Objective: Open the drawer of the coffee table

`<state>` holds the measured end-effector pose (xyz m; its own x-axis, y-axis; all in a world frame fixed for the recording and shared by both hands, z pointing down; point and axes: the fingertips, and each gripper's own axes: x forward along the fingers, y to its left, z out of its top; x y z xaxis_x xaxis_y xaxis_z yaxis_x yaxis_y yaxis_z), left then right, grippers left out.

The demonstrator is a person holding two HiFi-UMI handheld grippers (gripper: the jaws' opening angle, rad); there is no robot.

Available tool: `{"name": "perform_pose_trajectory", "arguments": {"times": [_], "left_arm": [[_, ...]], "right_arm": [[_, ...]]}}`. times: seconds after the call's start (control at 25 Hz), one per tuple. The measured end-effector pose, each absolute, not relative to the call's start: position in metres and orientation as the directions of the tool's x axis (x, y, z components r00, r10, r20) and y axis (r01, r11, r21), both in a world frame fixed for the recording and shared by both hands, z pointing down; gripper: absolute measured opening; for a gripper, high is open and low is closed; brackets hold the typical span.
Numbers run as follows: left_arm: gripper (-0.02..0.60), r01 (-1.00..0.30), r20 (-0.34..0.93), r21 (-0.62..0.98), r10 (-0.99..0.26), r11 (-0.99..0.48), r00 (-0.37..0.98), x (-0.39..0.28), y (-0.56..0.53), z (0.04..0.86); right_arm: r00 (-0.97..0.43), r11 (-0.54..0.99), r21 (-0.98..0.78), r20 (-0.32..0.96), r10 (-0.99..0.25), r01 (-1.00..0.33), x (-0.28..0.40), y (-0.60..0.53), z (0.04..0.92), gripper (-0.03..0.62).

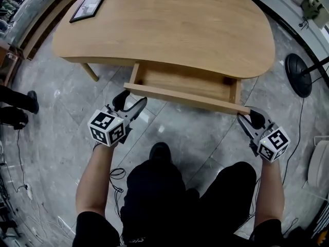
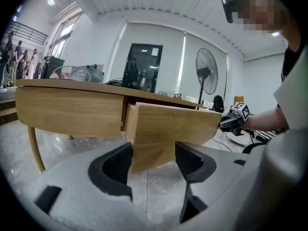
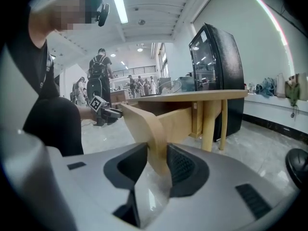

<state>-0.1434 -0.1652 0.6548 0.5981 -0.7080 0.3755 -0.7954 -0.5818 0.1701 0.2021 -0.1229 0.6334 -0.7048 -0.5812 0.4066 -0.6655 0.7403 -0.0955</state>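
Well, one drawer stands pulled out of one wooden desk on grey stone floor. Two tools: right tool clenched on its front, left tool released, straddling the front's other end.

We look steeply down from the head onto the coffee table and its drawer front. Riding the left gripper, we sit low and close at that front's left end, facing along it. From the right gripper we face back. Both gripper views share the drawer front and each other's gripper.
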Motion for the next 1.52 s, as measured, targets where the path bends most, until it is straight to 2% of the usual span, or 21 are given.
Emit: {"name": "perform_pose_trajectory", "arguments": {"times": [0.68,1.12,1.52], "left_arm": [[0.281,-0.814,0.359,0.192,-0.732,-0.549,0.579,-0.153,-0.109,0.654],[0.279,-0.815,0.443,0.241,-0.688,-0.526,0.575,-0.150,-0.064,0.678],[0.279,-0.821,0.477,0.234,-0.674,-0.520,0.563,-0.153,-0.064,0.701]], "right_arm": [[-0.745,0.802,-0.104,0.454,-0.489,-0.589,0.192,-0.064,0.636,0.120],[-0.723,0.836,-0.076,0.548,-0.420,-0.543,0.197,-0.029,0.663,0.121],[-0.717,0.849,-0.081,0.580,-0.386,-0.522,0.189,-0.022,0.686,0.129]]}}
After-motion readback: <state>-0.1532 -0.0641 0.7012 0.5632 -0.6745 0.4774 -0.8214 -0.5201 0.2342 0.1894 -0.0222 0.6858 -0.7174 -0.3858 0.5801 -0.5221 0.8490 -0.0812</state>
